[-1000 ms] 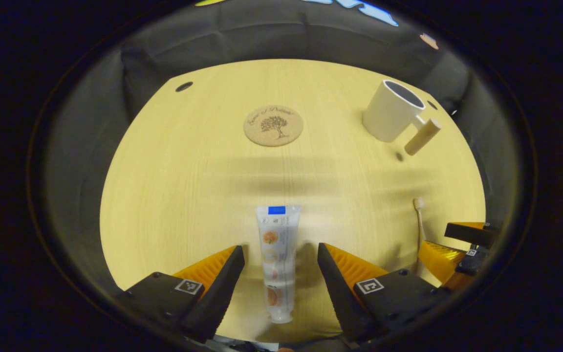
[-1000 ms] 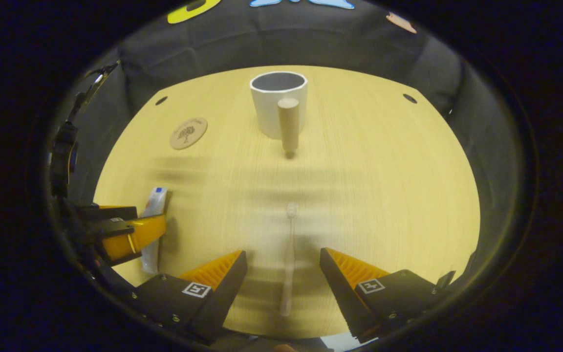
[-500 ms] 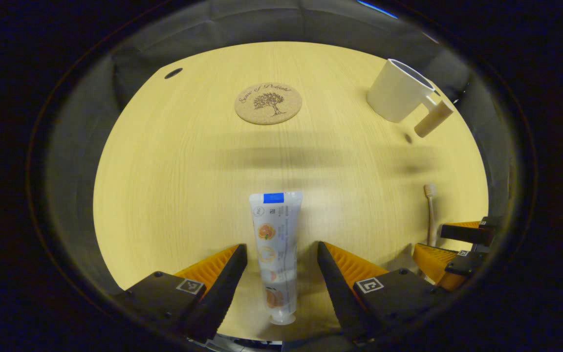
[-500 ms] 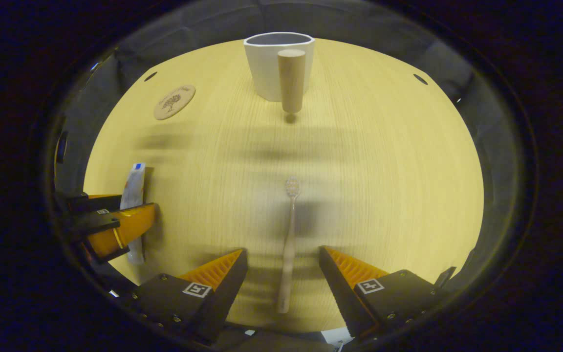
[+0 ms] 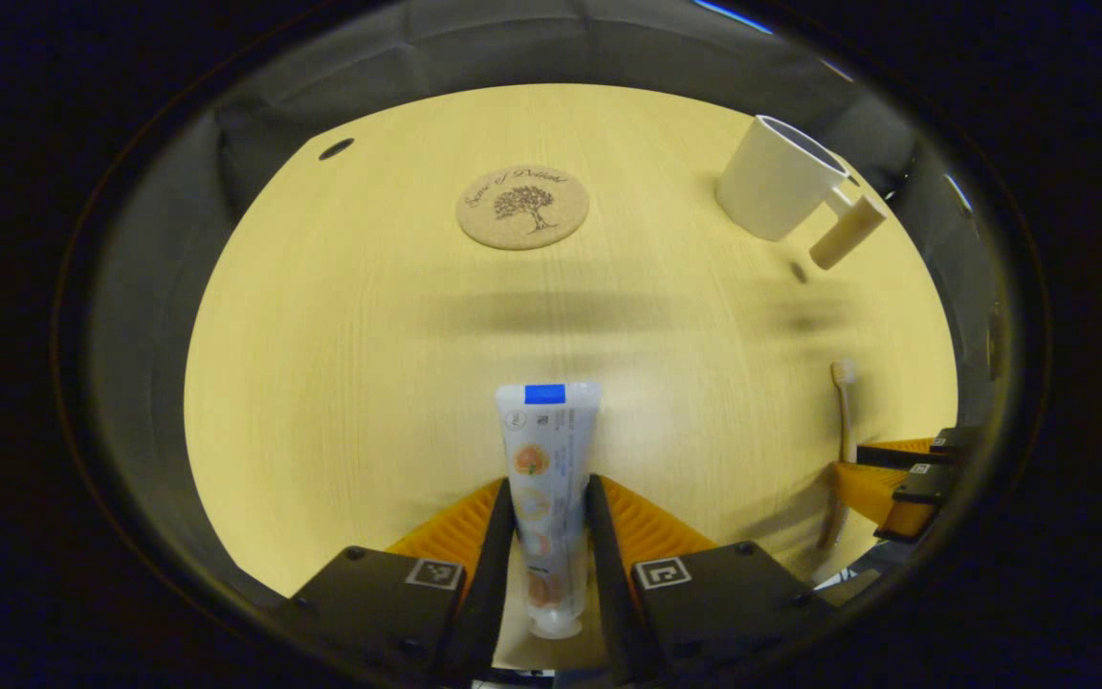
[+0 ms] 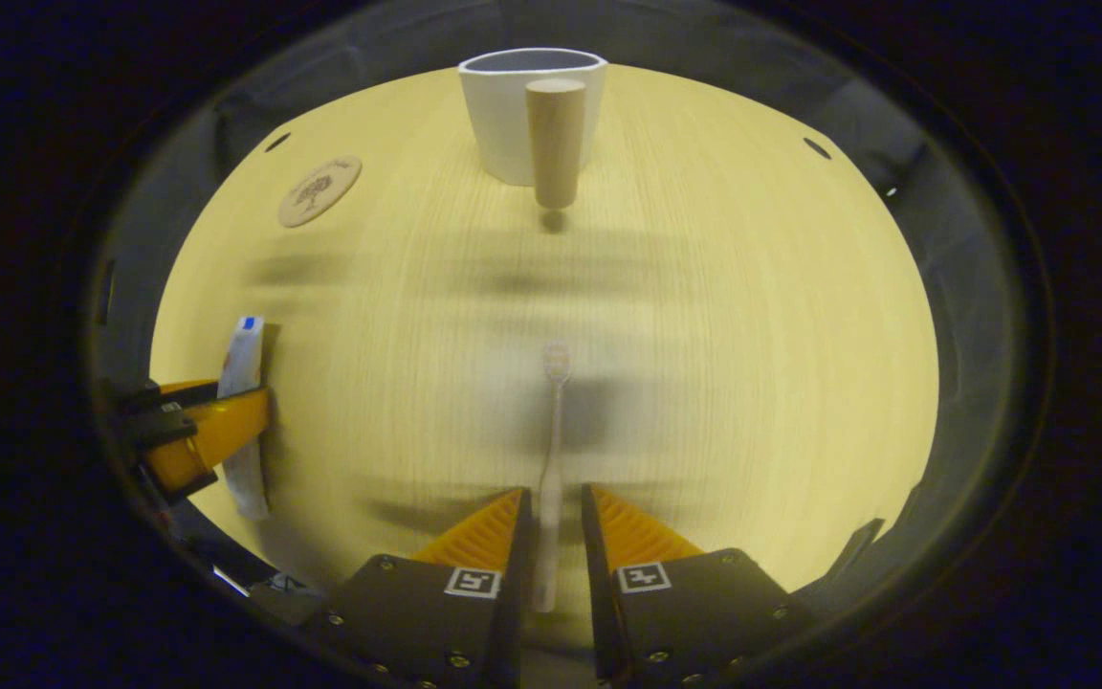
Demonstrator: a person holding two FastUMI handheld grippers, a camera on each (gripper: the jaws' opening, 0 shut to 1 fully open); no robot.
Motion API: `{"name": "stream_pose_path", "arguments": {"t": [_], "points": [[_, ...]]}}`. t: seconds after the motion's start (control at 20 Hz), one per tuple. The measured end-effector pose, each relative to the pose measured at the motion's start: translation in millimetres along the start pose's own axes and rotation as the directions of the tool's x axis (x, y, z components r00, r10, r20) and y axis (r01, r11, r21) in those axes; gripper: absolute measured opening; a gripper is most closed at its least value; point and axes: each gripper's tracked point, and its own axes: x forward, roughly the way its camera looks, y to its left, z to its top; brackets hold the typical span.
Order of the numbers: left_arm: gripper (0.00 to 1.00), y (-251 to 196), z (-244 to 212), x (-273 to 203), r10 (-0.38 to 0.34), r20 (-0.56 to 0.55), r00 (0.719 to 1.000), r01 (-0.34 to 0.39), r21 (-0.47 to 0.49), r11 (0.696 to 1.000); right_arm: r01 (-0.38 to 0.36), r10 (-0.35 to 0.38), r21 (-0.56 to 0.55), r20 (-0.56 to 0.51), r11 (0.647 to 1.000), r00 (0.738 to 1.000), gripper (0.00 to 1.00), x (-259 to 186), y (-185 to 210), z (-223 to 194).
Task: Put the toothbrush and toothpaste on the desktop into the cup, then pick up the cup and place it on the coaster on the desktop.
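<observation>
Closing since half a second ago, the left gripper (image 5: 551, 507) in the left gripper view now clamps the toothpaste (image 5: 547, 469) at the tabletop's near edge; coaster (image 5: 522, 193) and cup (image 5: 779, 189) sit toward the far edge.

Right gripper view: the right gripper (image 6: 548, 522) has likewise pinched the toothbrush (image 6: 551, 450) handle. Both grasps look made, so lifting toward the cup (image 6: 530, 115) comes next.

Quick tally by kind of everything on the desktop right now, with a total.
Toothpaste tube: 1
Toothbrush: 1
Cup: 1
Coaster: 1
Total: 4
</observation>
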Motion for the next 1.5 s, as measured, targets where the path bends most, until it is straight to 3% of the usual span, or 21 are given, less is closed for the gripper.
{"name": "stream_pose_path", "arguments": {"t": [0.05, 0.1, 0.15, 0.2, 0.25, 0.35, 0.4, 0.45, 0.5, 0.6, 1.1, 1.5], "points": [[0.52, 0, 0, 0, -0.002, 0.001, 1.0, 0.002, 0.005, 1.0, -0.002, 0.002, -0.005, 0.007, 1.0, 1.0, 0.3, 0, -1, 0], [0.46, 0, 0, 0, -0.002, 0.002, 1.0, 0.002, 0.003, 1.0, -0.003, 0.003, -0.014, 0.007, 1.0, 1.0, 0.29, 0, -2, 0], [0.46, 0, 1, 0, -0.004, 0.003, 1.0, 0.004, 0.013, 1.0, 0.002, -0.002, 0.006, 0.012, 1.0, 1.0, 0.35, -1, -1, 0], [0.45, 0, 1, 0, -0.003, 0.003, 1.0, 0.003, 0.006, 1.0, -0.007, 0.007, -0.001, 0.011, 1.0, 1.0, 0.13, -7, 0, -1], [0.4, 0, 1, -1, -0.005, 0.006, 1.0, 0.005, 0.01, 1.0, -0.014, 0.014, -0.008, 0.021, 1.0, 1.0, 0.13, 1, 0, 2], [0.4, 2, 0, -1, 0.0, 0.013, 1.0, 0.0, 0.003, 1.0, -0.021, 0.022, -0.022, 0.035, 1.0, 0.999, 0.1, -1, -1, 4], [0.31, 1, 1, -1, -0.004, 0.016, 1.0, 0.004, 0.007, 1.0, -0.025, 0.027, -0.033, 0.043, 0.999, 0.999, 0.11, -2, -1, 3], [0.32, 1, 1, -1, -0.011, 0.017, 1.0, 0.01, 0.01, 1.0, -0.021, 0.022, -0.031, 0.056, 0.999, 0.998, 0.11, -1, -3, 4], [0.33, 2, 1, -2, -0.011, 0.021, 1.0, 0.01, 0.015, 1.0, -0.031, 0.033, -0.029, 0.061, 0.999, 0.998, 0.05, -1, 0, 6], [0.27, 2, 2, -3, -0.016, 0.034, 0.999, 0.016, 0.009, 1.0, -0.038, 0.041, -0.046, 0.074, 0.998, 0.996, 0.05, 0, 0, 7], [0.27, 3, 10, -16, 0.001, 0.095, 0.995, -0.002, 0.006, 1.0, -0.081, 0.083, -0.02, 0.158, 0.997, 0.984, 0.05, -17, 1, 16], [0.27, -9, 37, -43, -0.014, 0.216, 0.976, 0.014, 0.002, 1.0, -0.16, 0.153, -0.005, 0.318, 0.987, 0.935, 0.05, -63, 6, 43]]}}
